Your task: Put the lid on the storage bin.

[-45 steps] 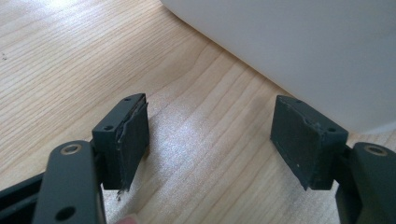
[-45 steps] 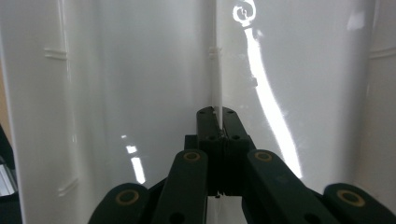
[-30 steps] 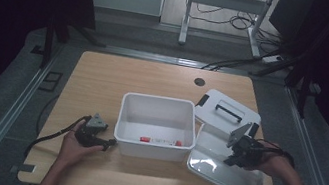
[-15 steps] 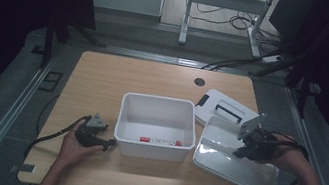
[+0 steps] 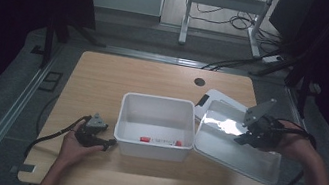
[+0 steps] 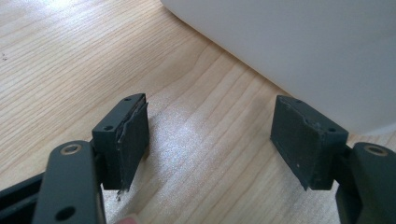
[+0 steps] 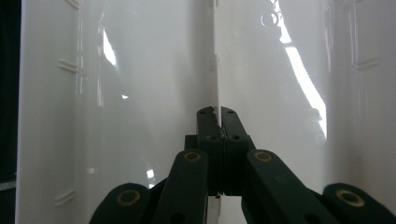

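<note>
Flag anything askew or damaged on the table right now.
The lid sits tilted, its far end raised, pinched in the right gripper beside the white bin rather than flat on it. On the left gripper, the pad of one jaw looks frayed and peeling at its edge. Nothing looks spilled.

High view: fixed above the near edge, facing forward and down, taking in the whole worktop (image 5: 104, 77) and the floor beyond. Left gripper view: low and very close over the wood, looking along the left tool (image 6: 210, 140) at the white bin (image 6: 299, 51), shared with the high view. Right gripper view: pressed close to the glossy white lid (image 7: 116, 93), also seen from above at right.
</note>
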Motion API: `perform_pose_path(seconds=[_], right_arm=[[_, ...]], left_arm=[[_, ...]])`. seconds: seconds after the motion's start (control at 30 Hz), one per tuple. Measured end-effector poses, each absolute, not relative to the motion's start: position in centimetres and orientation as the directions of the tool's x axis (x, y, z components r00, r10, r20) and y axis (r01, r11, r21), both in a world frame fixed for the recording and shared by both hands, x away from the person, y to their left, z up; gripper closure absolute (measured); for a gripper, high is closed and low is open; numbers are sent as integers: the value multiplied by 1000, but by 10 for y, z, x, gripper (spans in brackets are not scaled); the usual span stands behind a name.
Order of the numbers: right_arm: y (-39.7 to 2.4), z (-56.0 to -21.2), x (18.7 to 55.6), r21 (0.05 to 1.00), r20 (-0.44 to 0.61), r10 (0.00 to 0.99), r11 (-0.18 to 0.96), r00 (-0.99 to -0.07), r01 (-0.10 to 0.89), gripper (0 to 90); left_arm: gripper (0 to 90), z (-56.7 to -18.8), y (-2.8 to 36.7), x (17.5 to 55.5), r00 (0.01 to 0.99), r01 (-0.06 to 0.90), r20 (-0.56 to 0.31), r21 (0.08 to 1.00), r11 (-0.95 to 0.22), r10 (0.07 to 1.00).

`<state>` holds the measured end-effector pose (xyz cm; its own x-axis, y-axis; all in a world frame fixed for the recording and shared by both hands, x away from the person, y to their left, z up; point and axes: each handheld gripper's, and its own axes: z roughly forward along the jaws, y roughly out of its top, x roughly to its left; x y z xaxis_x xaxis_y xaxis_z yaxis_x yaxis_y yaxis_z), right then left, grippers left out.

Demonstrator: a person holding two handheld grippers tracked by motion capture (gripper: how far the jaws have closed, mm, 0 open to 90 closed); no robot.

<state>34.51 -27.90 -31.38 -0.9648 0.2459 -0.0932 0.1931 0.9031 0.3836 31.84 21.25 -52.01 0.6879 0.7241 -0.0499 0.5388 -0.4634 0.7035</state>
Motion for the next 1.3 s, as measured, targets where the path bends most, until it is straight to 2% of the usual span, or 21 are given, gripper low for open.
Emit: perform_pose_path(seconds=[0.63,1.3], right_arm=[[-209,-317,381,416,-96,141,905,-985,89,889],[-182,-325,395,421,-82,101,905,-992,57,888]], left_arm=[[280,-520,213,319,693,535,-47,703,-469,720],[281,-520,213,319,693,534,-47,703,-469,719]])
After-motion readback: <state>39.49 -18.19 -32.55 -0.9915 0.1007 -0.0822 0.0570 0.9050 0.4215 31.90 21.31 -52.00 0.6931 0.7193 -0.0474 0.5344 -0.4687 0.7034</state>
